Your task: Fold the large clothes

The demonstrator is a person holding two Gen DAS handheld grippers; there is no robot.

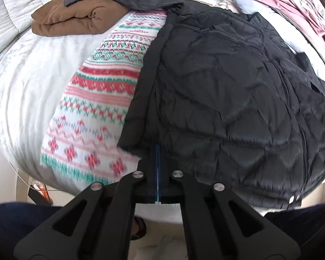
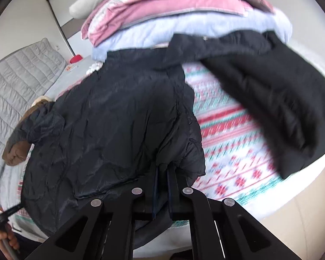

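Both tongs clamped on the jacket's near hem!
Left gripper (image 1: 157,164) and right gripper (image 2: 161,181) pinch the black jacket (image 1: 227,91) at six o'clock; slick quilting could slip out, and the loose sleeve (image 2: 270,99) at two o'clock may drag.

black jacket (image 2: 110,117) hem hidden under tongs, patterned blanket (image 2: 231,134) blurred

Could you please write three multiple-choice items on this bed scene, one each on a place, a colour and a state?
1. Where does the black jacket lie?
A. on the patterned blanket
B. on the floor
C. on a chair

2. What colour is the folded garment at the far end of the bed?
A. green
B. brown
C. yellow

3. How are the left hand-held gripper's jaws?
A. wide open
B. half open
C. shut

Answers: 1 A, blanket shows beneath it; 2 B, plainly brown; 3 C, the fingers meet at the jacket's hem.
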